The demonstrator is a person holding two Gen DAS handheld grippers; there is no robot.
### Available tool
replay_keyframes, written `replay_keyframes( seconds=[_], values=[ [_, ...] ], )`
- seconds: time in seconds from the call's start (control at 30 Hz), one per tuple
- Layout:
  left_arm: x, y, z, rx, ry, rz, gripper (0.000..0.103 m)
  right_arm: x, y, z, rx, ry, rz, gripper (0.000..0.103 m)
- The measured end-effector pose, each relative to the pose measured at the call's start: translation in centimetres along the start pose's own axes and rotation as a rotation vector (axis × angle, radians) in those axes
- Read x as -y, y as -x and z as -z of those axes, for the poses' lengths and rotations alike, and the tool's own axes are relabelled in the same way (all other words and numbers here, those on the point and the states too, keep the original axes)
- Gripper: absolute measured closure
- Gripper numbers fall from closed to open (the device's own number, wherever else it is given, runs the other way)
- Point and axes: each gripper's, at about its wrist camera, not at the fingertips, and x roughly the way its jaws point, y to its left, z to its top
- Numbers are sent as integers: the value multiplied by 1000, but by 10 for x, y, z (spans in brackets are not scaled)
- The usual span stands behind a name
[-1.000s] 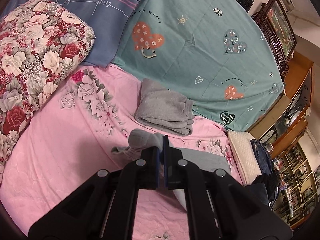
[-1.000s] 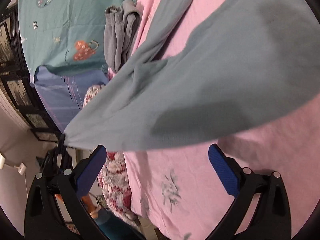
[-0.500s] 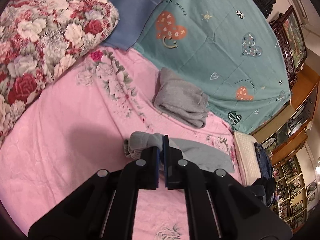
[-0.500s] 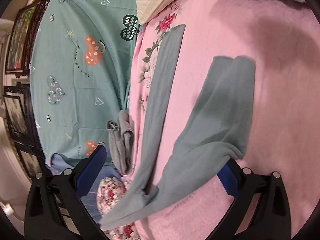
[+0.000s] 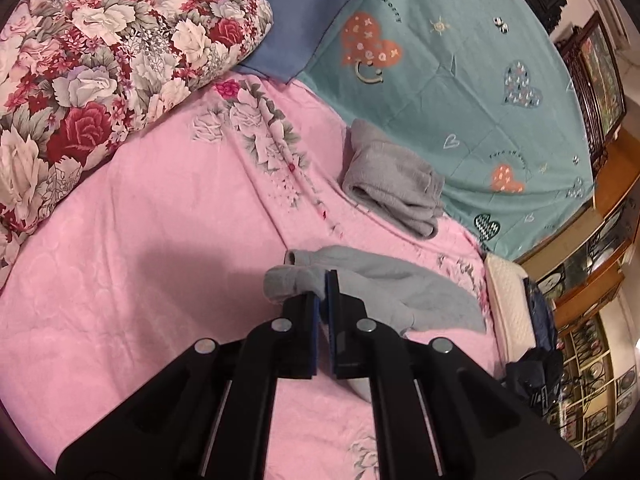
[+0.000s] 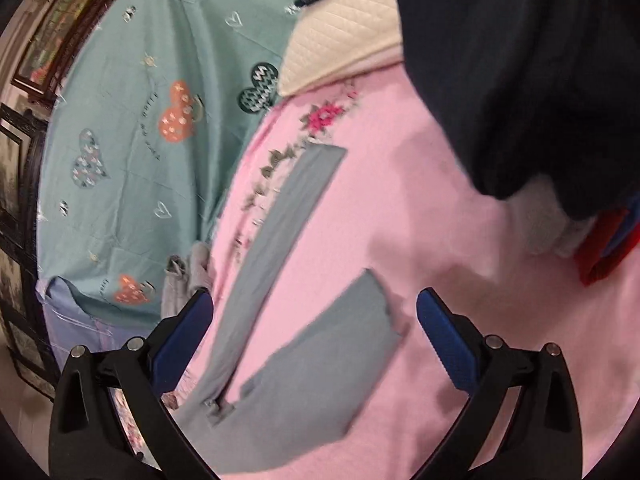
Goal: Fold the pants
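Observation:
Grey pants lie on the pink floral bedsheet. My left gripper is shut on the bunched waist end of the pants, just above the sheet. In the right wrist view the pants lie spread flat, one leg stretching away and the other lying short. My right gripper is open and empty, hovering above that shorter leg.
A folded grey garment lies by the teal heart-print blanket. A red floral pillow is at the left. A cream quilted pad and dark clothes lie at the bed's edge; wooden cabinets stand beyond.
My left gripper has carried the waist end further along the bed. My right gripper has let go of the pants, which dropped flat, and has drawn back towards the leg ends.

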Motion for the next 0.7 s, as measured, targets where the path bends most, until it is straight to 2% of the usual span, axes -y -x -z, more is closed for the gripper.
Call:
replay_keyframes(
  seconds=[0.07, 0.13, 0.23, 0.3, 0.37, 0.4, 0.43, 0.47, 0.5, 0.53, 0.63, 0.7],
  values=[
    [-1, -2, 2, -6, -10, -14, 99, 3, 0, 2, -65, 16, 0, 1],
    [-1, -5, 1, -7, -9, -24, 99, -5, -5, 2, -119, 110, 49, 1],
    [-2, -7, 4, 5, -16, -43, 99, -18, -19, 1, -134, 265, 117, 1],
    [-3, -9, 9, 5, -25, -57, 99, -20, -37, 1, -205, 322, 145, 2],
    [-6, -12, 17, 2, -38, -83, 98, -26, -46, 3, -220, 405, 185, 12],
    [-8, -15, 21, -7, -44, -93, 97, -29, -48, 5, -245, 440, 187, 26],
    [-10, -18, 25, -20, -48, -99, 96, -31, -51, 6, -275, 462, 173, 48],
    [-14, -22, 32, -39, -54, -104, 95, -31, -53, 6, -306, 469, 157, 63],
    [-17, -26, 36, -54, -60, -112, 94, -31, -55, 7, -330, 480, 151, 85],
    [-20, -30, 40, -67, -64, -122, 94, -31, -54, 8, -342, 502, 155, 94],
    [-29, -41, 46, -103, -64, -149, 94, -43, -45, 7, -361, 563, 134, 96],
    [-31, -44, 45, -106, -69, -156, 94, -62, -34, 1, -327, 600, 120, 96]
  ],
)
